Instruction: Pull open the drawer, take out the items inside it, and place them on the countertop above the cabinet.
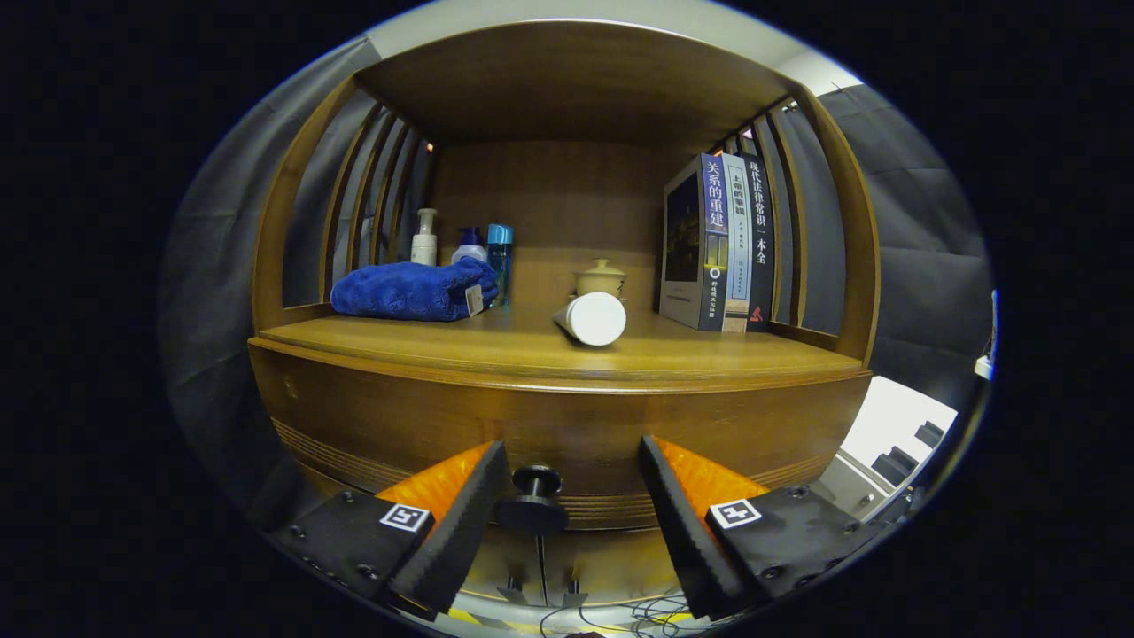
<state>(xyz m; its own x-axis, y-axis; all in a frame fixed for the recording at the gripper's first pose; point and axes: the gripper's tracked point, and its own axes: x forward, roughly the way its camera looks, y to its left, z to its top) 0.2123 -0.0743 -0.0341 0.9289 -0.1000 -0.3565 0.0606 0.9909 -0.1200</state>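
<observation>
Drawer (567,425) front flush, shut. Claw (571,483) spread wide, empty, knob (536,496) between its fingers, nearer the left. Towel (409,291), white tube (592,318) on worktop (549,350); drawer contents hidden, so stage unclear.

closed wooden drawer (567,425), dark knob (535,496).

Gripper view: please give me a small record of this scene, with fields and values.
drawer: shut, its front below the countertop
drawer knob: between the fingers, nearer the left one
gripper: open, fingers either side of the knob, not pressing it
countertop: holds blue towel, bottles, white tube lying down, lidded cup, books upright
task stage: drawer not yet pulled
</observation>
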